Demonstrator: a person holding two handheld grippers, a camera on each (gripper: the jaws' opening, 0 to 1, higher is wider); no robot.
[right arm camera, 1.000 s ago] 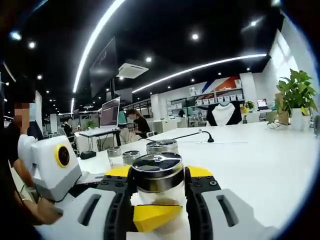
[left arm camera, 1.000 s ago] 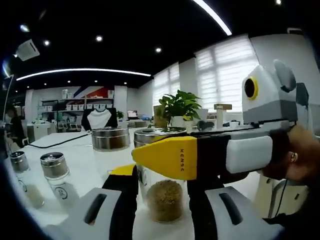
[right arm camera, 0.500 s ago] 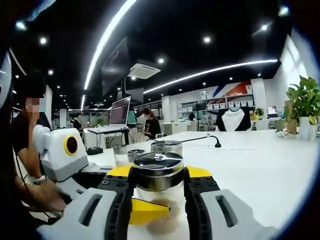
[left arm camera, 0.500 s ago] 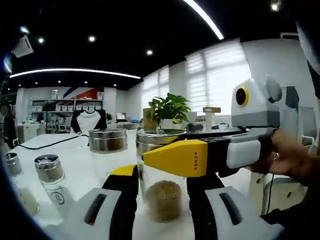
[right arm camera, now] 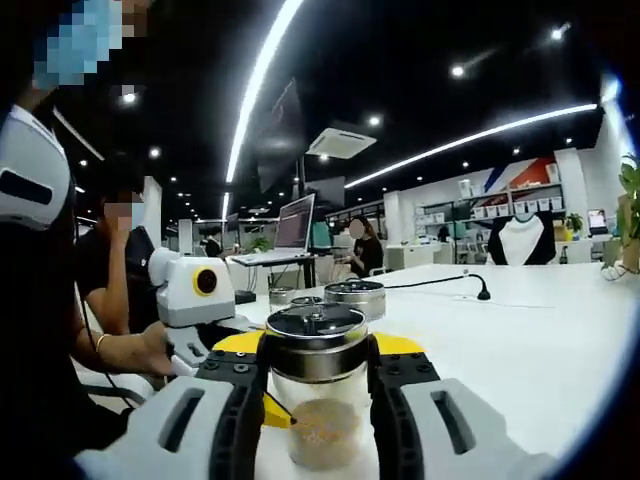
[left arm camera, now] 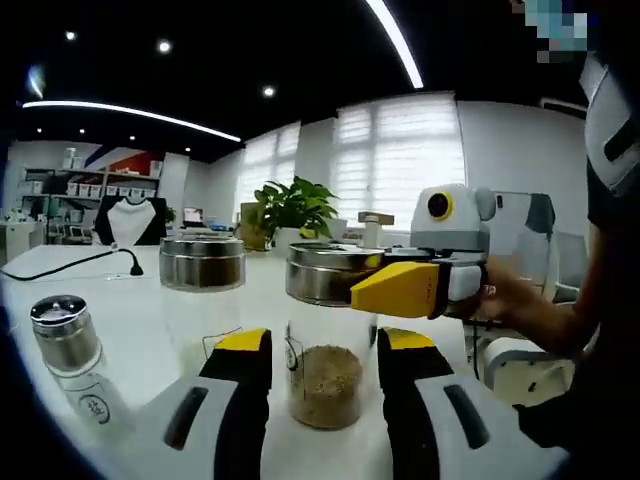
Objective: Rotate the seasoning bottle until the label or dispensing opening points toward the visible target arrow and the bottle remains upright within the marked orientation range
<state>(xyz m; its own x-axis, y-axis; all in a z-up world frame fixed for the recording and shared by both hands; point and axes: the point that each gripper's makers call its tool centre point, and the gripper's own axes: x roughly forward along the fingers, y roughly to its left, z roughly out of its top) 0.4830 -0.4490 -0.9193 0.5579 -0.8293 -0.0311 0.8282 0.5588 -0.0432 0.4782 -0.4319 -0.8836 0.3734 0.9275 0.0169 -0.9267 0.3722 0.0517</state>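
The seasoning bottle (left arm camera: 325, 345) is a clear glass jar with a steel lid (left arm camera: 322, 272) and brown seasoning at the bottom. It stands upright on the white table (left arm camera: 130, 310). My left gripper (left arm camera: 322, 340) has its yellow-tipped jaws on either side of the glass body, shut on it. My right gripper (left arm camera: 385, 287) comes in from the right, held by a hand, and clamps the lid. In the right gripper view the bottle (right arm camera: 318, 400) sits between the right gripper (right arm camera: 317, 345), whose jaws press the lid rim. The left gripper (right arm camera: 280, 412) reaches in low from the left.
A second steel-lidded jar (left arm camera: 202, 265) stands just behind on the left, and a small shaker (left arm camera: 65, 340) nearer the left edge. A potted plant (left arm camera: 290, 205) and a cable (left arm camera: 70, 265) lie further back. More jars (right arm camera: 355, 293) and seated people (right arm camera: 120, 260) are beyond.
Both views have swung around the bottle in opposite directions. The two grippers now face each other more squarely, and the right gripper looks smaller and further off in the left gripper view. The bottle stays upright.
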